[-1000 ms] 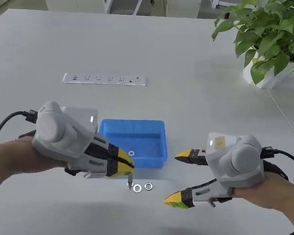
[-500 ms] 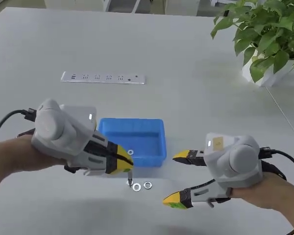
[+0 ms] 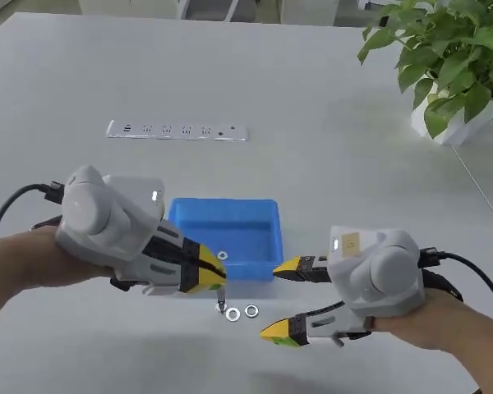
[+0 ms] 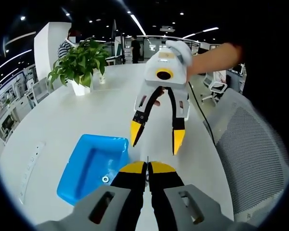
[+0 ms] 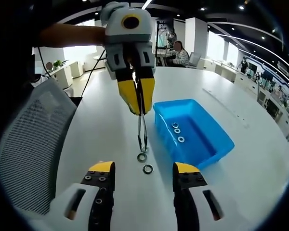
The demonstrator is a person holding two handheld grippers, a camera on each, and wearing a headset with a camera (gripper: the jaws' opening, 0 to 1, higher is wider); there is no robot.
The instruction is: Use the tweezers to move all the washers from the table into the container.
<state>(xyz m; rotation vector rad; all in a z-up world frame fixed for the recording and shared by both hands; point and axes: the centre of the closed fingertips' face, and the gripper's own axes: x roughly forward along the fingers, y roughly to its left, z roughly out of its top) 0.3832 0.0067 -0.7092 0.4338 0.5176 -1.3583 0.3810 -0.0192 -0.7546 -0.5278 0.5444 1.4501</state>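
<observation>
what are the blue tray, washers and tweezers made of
Blue tray: likely plastic, glossy, evenly coloured, with rounded moulded corners. Washers: probably metal, silvery and shiny. Tweezers: seemingly metal, with thin grey blades.

The left gripper point(image 3: 210, 279) is covering most of the tweezers point(image 3: 220, 306) and the container's point(image 3: 259, 213) near-left corner in the head view. The plant point(image 3: 456, 61) is running off the right edge. Whether the tweezers' tips are touching the washer point(image 3: 232, 314) is proving too small to tell.
</observation>
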